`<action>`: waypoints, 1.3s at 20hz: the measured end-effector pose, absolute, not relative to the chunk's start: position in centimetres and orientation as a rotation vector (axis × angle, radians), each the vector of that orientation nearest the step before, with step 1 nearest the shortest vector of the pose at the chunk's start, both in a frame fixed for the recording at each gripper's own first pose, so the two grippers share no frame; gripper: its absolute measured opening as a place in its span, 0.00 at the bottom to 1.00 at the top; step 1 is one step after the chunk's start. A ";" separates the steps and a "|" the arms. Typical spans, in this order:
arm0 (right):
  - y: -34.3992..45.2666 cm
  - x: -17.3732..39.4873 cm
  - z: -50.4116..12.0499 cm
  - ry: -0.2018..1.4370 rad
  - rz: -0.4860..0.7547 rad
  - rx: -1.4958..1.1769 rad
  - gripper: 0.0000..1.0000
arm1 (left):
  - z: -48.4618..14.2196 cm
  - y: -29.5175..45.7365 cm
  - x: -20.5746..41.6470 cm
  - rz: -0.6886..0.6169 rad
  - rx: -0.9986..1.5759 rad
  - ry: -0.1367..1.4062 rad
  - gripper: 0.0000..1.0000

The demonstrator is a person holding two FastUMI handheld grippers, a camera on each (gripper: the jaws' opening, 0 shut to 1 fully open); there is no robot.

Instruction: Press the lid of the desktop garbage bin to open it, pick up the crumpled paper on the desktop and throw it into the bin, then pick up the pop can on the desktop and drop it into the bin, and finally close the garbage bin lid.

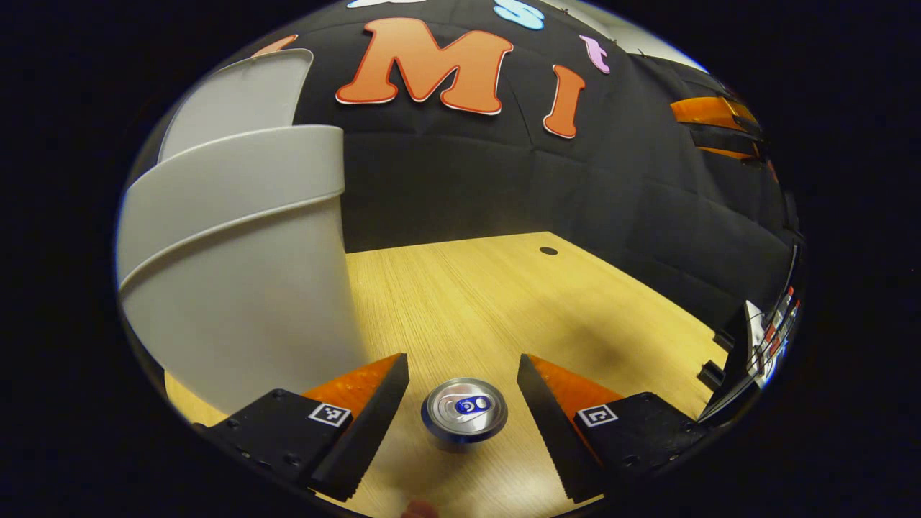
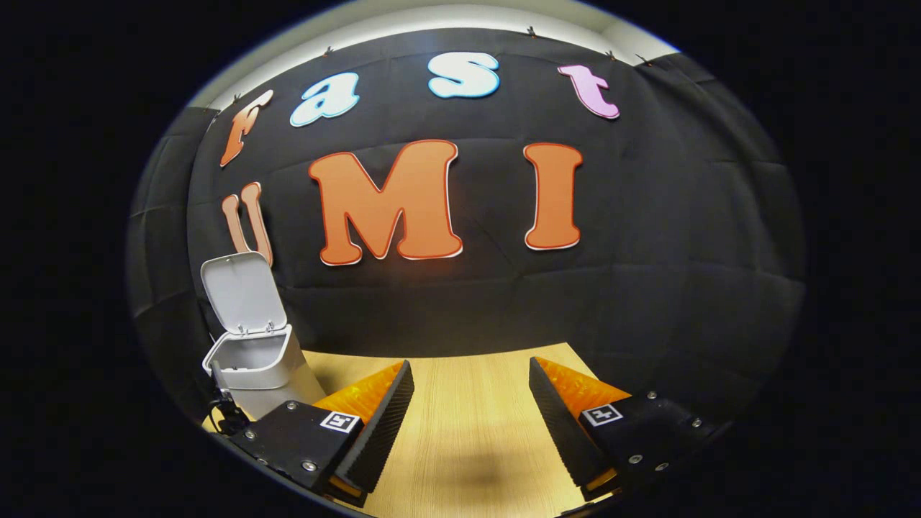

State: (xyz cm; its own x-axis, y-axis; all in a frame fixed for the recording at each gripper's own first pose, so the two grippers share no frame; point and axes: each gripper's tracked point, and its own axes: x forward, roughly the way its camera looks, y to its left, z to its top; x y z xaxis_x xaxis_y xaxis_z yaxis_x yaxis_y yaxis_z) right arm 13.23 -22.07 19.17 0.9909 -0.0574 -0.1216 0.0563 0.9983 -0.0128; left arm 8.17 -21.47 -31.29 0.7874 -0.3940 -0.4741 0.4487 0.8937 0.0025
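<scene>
Here the garbage bin [image 1: 237, 288] is cut off in the left gripper view: its pale grey wall runs out at the picture's edge beside the pop can, and its inside cannot be seen, so whether the crumpled paper lies in it is hard to tell. The lid [image 1: 241, 101] stands raised behind the bin's rim. The pop can [image 1: 464, 412] stands upright on the wooden desktop [image 1: 504, 302] just beside the bin, silver on top with a blue pull tab (its side is mostly hidden from this angle). The left gripper [image 1: 462, 414] hangs over the can with its jaws spread wide, one finger to each side of the can and neither touching it. In the right gripper view the bin [image 2: 255, 367] sits farther off, lid [image 2: 241, 291] tipped up. The right gripper [image 2: 471, 424] is held well apart from the bin, jaws wide with bare desktop [image 2: 468, 432] between them.
</scene>
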 end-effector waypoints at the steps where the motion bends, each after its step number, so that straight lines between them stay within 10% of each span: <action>1: -22.5 13.1 18.8 0.128 -0.067 -0.008 0.96 | -32.2 -21.5 8.3 -0.455 0.135 0.496 0.98; 10: -23.3 12.6 17.9 0.149 -0.104 -0.015 0.96 | -38.3 -21.8 8.5 -0.459 0.149 0.609 0.99; 14: -23.8 12.5 17.9 0.154 -0.114 -0.015 0.96 | -37.4 -21.9 8.4 -0.460 0.080 0.603 0.83; 26: -22.4 13.1 18.3 0.113 -0.088 -0.019 0.96 | -24.4 -21.1 5.6 -0.495 0.145 0.478 0.83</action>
State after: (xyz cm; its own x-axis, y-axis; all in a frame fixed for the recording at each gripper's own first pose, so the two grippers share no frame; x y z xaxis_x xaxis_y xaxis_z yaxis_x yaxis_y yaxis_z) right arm 13.13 -22.41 18.29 0.9898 -0.0889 -0.1117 0.0868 0.9959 -0.0236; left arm 5.63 -21.13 -24.35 0.7728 -0.4225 -0.4735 0.4887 0.8722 0.0194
